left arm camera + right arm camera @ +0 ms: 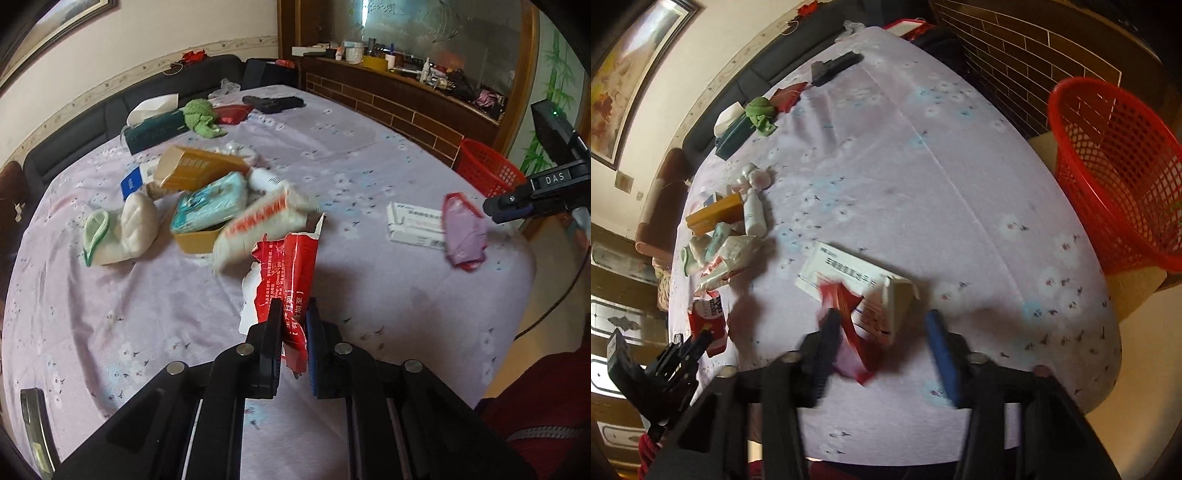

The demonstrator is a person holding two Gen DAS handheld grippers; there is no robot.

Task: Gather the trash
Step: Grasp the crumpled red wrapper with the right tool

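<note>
your left tongs (291,325) are clamped on a torn red wrapper (288,273); your right tongs (882,325) stand apart, a red scrap (849,332) hanging on one finger.

We found the table (369,155) running away from us to a sofa (110,107) along the wall. Far back on it lay a tissue box (155,129), a crumpled cloth (201,118) to its right, and a dark gun-shaped thing (273,103) beyond that. In the middle left a heap of packets (221,199) lay together, with a sock (118,229) on its left. A wrapper (291,266) stood nearest us, in front of the heap. Over at the right edge a flat carton (849,280) lay on the cloth, a second wrapper (849,325) just before it. The basket (1115,170) stood off the table, beyond its right edge
</note>
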